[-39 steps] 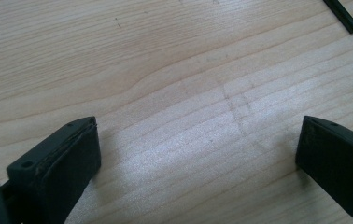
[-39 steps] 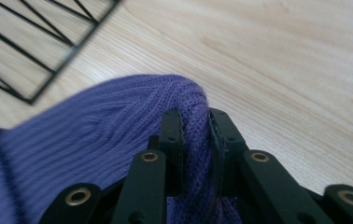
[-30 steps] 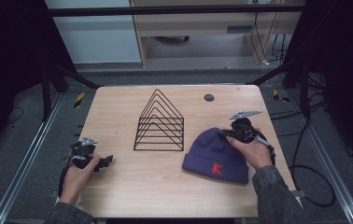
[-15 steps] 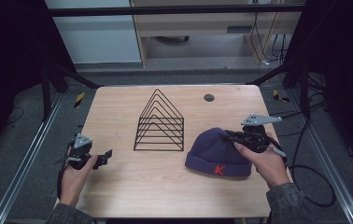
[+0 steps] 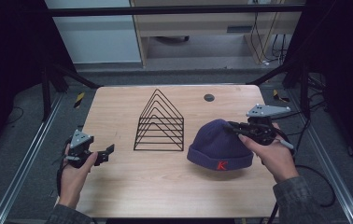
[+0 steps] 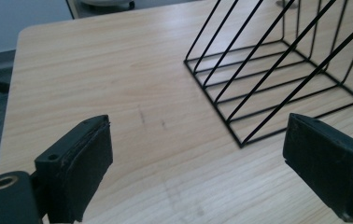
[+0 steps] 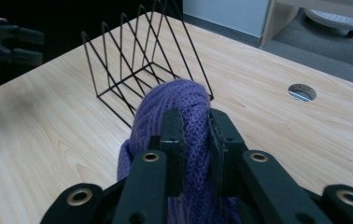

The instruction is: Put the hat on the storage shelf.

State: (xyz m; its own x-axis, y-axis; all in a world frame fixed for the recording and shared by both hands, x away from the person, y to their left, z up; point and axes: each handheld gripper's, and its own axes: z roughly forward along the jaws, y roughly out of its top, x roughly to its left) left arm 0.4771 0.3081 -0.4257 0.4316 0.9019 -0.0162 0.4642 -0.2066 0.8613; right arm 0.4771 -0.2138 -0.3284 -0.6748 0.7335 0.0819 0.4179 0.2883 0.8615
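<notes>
Purple knit beanie [image 5: 219, 144] pinched at its crown by the right gripper [image 5: 238, 129], on the right half of the worktop [image 5: 165, 186].

The right gripper's jaws are clamped on a fold of the knit; the beanie's brim, with a red letter K, faces the person. The left gripper [image 5: 105, 152] hovers at the worktop's left edge, jaws wide apart and holding nothing. A black wire file rack [image 5: 159, 122] stands between them.
</notes>
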